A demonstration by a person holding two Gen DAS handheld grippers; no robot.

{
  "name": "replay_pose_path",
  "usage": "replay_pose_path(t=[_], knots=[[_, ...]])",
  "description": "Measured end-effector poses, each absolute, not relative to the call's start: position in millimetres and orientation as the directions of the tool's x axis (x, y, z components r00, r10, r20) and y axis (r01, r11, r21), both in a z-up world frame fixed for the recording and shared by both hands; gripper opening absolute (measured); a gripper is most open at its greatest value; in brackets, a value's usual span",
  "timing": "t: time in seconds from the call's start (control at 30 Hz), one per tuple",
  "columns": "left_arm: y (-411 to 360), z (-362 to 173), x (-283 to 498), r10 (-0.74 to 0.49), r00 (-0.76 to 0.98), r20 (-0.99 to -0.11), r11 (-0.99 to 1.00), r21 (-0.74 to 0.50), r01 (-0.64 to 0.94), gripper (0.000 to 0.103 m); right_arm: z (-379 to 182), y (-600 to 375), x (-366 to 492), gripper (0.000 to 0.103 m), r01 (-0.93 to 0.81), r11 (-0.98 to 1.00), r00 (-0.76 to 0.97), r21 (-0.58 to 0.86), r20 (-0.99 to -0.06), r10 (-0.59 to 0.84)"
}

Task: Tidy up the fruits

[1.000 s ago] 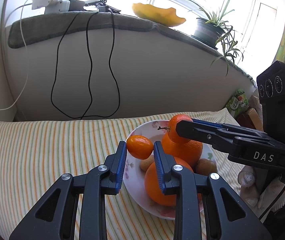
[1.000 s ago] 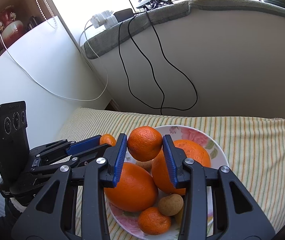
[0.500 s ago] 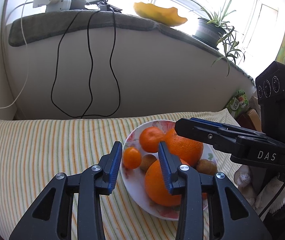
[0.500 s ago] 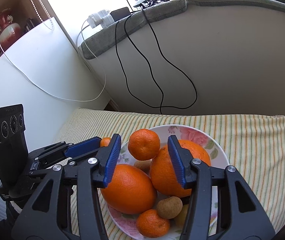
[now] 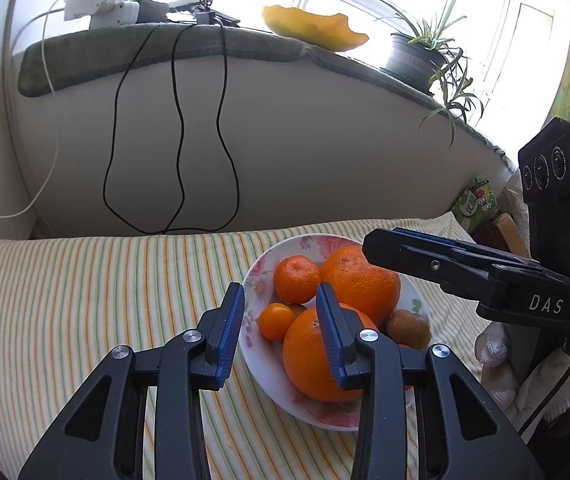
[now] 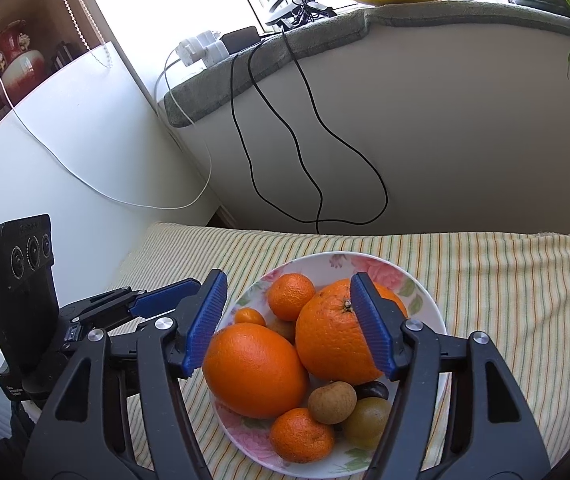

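Resting in the floral plate (image 6: 425,292) are all the fruits in view: 2 large oranges, 2 mandarins, a small kumquat and a few little brown and dark fruits. From the right wrist view, the near orange (image 6: 253,372) lies at the plate's left front, and the far orange (image 6: 333,332) sits just beside it to the right, the 2 touching or nearly so. A mandarin (image 6: 291,296) sits behind them toward the plate's back, with the kumquat (image 6: 249,316) just left of it by the rim. At the front edge lies another mandarin (image 6: 301,434), next to a round brown fruit (image 6: 332,402), a greenish-brown fruit (image 6: 367,420) and a dark one partly hidden behind them.

The plate stands on a striped cloth (image 6: 505,280) covering the surface, close to a pale wall with black cables (image 6: 305,160) hanging from a padded sill.

The right gripper (image 6: 289,326) hovers over the plate with its blue pads spread wide; its jaws have just been opening, and nothing is pinched between them, though the oranges show through the gap below. The left gripper (image 5: 279,324) hangs above the plate's near left rim, its jaws parted and empty, with the kumquat visible through the gap beneath them. On the sill sit a yellow bowl (image 5: 313,32) and a potted plant (image 5: 417,56).
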State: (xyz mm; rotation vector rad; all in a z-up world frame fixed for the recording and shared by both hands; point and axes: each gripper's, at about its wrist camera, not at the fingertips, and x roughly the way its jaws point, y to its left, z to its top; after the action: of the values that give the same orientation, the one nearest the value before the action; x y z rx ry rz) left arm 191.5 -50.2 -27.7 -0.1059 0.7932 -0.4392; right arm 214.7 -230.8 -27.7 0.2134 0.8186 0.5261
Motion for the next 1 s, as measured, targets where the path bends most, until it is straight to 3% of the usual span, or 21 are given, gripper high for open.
replay_pose_path(t=[0.33, 0.8, 1.0], knots=[[-49, -20, 178, -0.408, 0.634, -0.657, 0.91, -0.238, 0.339, 0.044, -15, -240, 203, 0.077, -0.355, 0.875, 0.603, 0.33, -0.634, 0.484], [-43, -10, 149, -0.351, 0.682, -0.642, 0.935, -0.2, 0.293, 0.071, -2, -257, 165, 0.098, -0.309, 0.929, 0.698, 0.204, -0.615, 0.367], [-41, -6, 133, -0.317, 0.703, -0.637, 0.947, -0.176, 0.267, 0.078, -2, -274, 150, 0.099, -0.258, 0.945, 0.726, 0.199, -0.605, 0.326]])
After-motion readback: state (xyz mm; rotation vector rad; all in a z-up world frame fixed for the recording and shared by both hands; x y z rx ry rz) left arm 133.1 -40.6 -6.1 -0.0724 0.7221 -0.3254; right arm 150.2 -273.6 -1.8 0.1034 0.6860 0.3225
